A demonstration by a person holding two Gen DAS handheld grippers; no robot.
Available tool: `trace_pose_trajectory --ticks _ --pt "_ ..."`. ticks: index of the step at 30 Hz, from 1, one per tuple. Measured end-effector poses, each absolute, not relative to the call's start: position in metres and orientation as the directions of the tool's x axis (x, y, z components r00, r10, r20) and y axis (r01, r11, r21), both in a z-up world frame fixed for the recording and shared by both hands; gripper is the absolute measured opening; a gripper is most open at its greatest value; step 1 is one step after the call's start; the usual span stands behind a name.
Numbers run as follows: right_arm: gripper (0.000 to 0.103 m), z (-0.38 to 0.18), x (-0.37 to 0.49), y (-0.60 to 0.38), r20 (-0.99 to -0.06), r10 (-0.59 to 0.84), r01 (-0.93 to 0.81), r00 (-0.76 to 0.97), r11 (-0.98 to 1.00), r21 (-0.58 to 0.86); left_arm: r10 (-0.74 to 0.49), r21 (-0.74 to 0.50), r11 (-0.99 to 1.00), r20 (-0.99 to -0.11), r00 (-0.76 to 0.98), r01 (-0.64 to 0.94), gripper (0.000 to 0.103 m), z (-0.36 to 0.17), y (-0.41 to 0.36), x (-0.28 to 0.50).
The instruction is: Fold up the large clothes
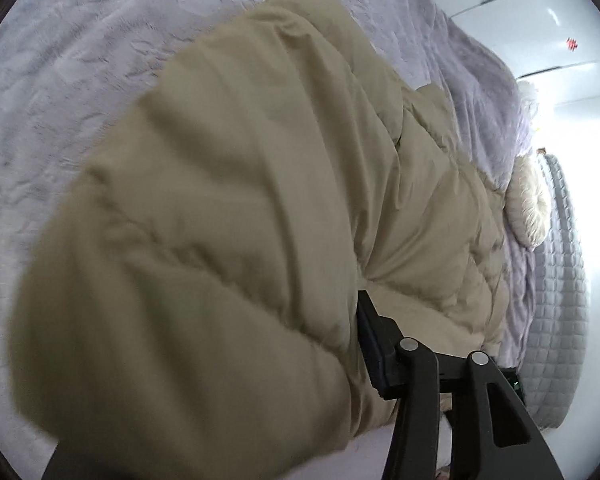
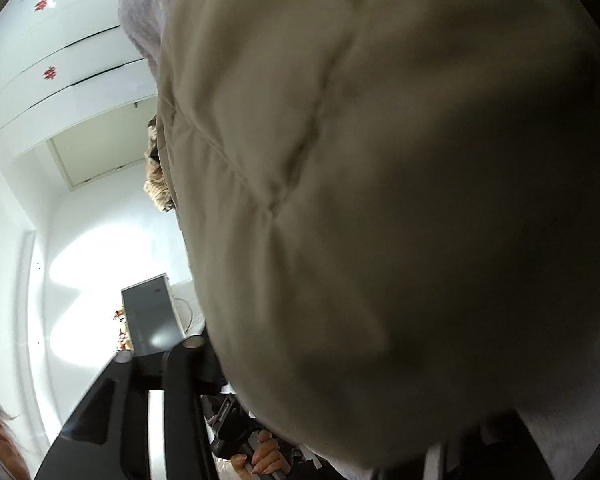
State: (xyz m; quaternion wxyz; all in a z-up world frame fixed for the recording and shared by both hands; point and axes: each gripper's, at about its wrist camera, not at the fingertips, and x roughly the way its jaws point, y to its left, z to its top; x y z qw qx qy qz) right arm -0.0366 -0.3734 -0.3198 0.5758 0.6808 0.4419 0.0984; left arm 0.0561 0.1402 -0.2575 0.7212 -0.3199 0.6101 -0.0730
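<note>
A large beige padded coat (image 1: 228,208) lies across a lavender fuzzy bed cover (image 1: 60,80), filling most of the left wrist view. My left gripper (image 1: 300,300) is down at the coat's near edge. One black finger (image 1: 370,336) rests against the fabric, and a fold of coat hides the other. In the right wrist view the same coat (image 2: 380,200) bulges close to the lens. My right gripper (image 2: 300,352) shows only its left finger (image 2: 210,364) beside the fabric. Whether the pads of either gripper press on the coat is hidden.
White wardrobe doors (image 1: 540,20) with red ornaments stand past the bed. A cream fluffy cushion (image 1: 528,208) lies by the grey quilted mattress side (image 1: 560,300). The coat's fur trim (image 2: 158,184) hangs at its edge. A person's hand (image 2: 266,456) grips a handle below; a grey panel (image 2: 152,316) stands behind.
</note>
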Motion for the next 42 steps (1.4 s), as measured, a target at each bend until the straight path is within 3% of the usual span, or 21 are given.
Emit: trace_pose_trajectory --ticks 3,16,26,29,36,38,42 --pt "0.070 -0.306 -0.040 -0.386 -0.409 0.695 0.511 0.591 0.070 0.857 -0.455 -0.499 0.829 -0.864 0.215 -0.253 0.053 -0.240 0.140 0.053" --pt "0.070 -0.244 -0.024 -0.362 -0.645 0.630 0.568 0.432 0.364 0.738 -0.256 -0.274 0.955 -0.954 0.153 -0.113 0.053 -0.182 0.154 0.023" --pt "0.070 -0.177 -0.022 -0.309 -0.731 0.599 0.490 0.329 0.553 0.674 -0.181 -0.209 0.968 -0.964 0.194 -0.139 0.053 -0.163 0.163 0.023" --pt "0.080 -0.164 -0.016 -0.293 -0.787 0.544 0.455 0.292 0.645 0.614 -0.170 -0.200 0.969 -0.965 0.200 -0.142 0.053 -0.161 0.160 0.029" --pt "0.082 -0.148 -0.005 -0.260 -0.836 0.492 0.421 0.242 0.724 0.547 -0.170 -0.190 0.978 -0.966 0.196 -0.085 0.054 -0.159 0.145 0.037" --pt "0.083 -0.146 -0.004 -0.252 -0.845 0.482 0.419 0.231 0.735 0.533 -0.183 -0.199 0.978 -0.964 0.195 -0.068 0.096 -0.157 0.142 0.038" --pt "0.083 -0.145 -0.006 -0.246 -0.857 0.469 0.413 0.215 0.751 0.515 -0.201 -0.213 0.976 -0.957 0.208 -0.039 0.099 -0.154 0.137 0.039"
